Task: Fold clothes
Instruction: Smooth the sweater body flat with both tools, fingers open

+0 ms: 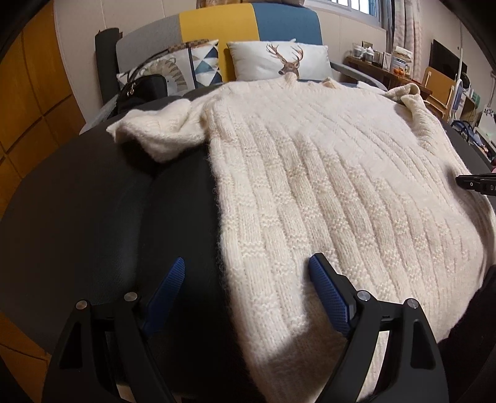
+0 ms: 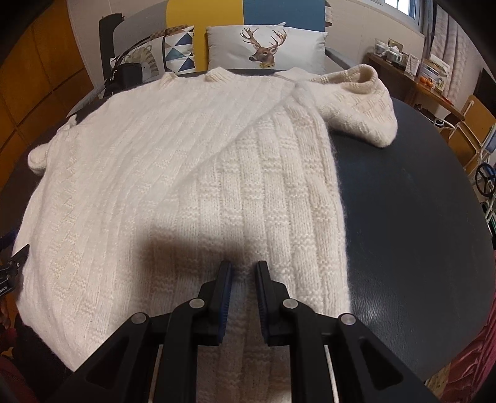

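Spread flat across a dark round surface (image 2: 412, 198), a cream cable-knit sweater (image 1: 325, 173) lies with its neckline toward a sofa at the far side. Its left sleeve (image 1: 155, 133) is bunched beside the body near the far-left edge, while its right sleeve (image 2: 362, 102) curls in a loose heap at the far right, resting on the dark top. A diagonal fold line crosses the knit in the right wrist view, where one layer overlaps another.

At the near hem, the left gripper (image 1: 246, 276) hovers with its jaws wide apart, one blue pad (image 1: 328, 294) over the knit and the other over the bare surface beside the sweater's left edge. The right gripper (image 2: 243, 276) sits over the lower middle of the sweater, its jaws drawn narrow with a slim gap between them; knit shows in that gap, but whether any is pinched cannot be told.

Behind, a deer-print cushion (image 2: 266, 46) and a triangle-patterned cushion (image 2: 179, 49) lean against the grey, yellow and blue sofa back (image 1: 217, 28). A black handbag (image 1: 145, 90) rests at the far left.
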